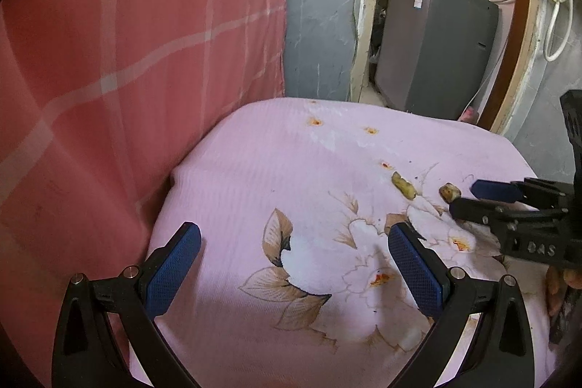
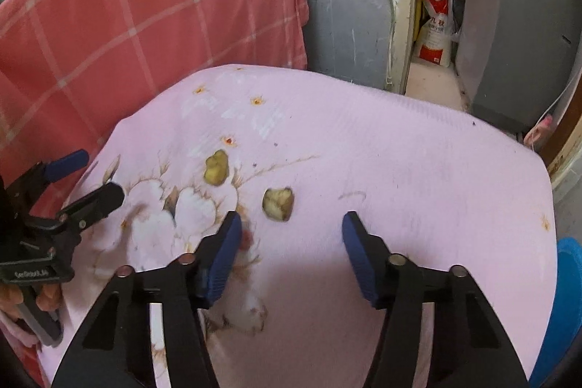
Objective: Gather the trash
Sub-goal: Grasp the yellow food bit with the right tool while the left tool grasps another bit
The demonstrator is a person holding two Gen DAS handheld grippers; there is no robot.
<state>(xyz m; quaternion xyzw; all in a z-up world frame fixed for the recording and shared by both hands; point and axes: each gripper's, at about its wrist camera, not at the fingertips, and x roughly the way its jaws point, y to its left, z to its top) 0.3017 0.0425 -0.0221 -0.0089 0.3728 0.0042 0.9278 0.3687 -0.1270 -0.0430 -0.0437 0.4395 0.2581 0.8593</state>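
Note:
Two yellowish scraps of trash lie on a pink flowered cloth (image 2: pixel 400 170). The nearer scrap (image 2: pixel 278 203) lies just ahead of my right gripper (image 2: pixel 291 224), which is open and empty. The farther scrap (image 2: pixel 216 167) lies to its left. In the left wrist view the scraps show as a long piece (image 1: pixel 403 185) and a small lump (image 1: pixel 450 192), with the right gripper (image 1: pixel 462 197) open beside the lump. My left gripper (image 1: pixel 294 239) is open and empty over the flower print; it also shows in the right wrist view (image 2: pixel 98 175).
A red checked blanket (image 1: pixel 127 42) hangs at the left behind the pink cloth (image 1: pixel 272 162). A grey appliance (image 2: pixel 520 31) stands past a doorway at the back right, with bags (image 2: pixel 434 35) beside it. A blue object (image 2: pixel 567 297) is at the right edge.

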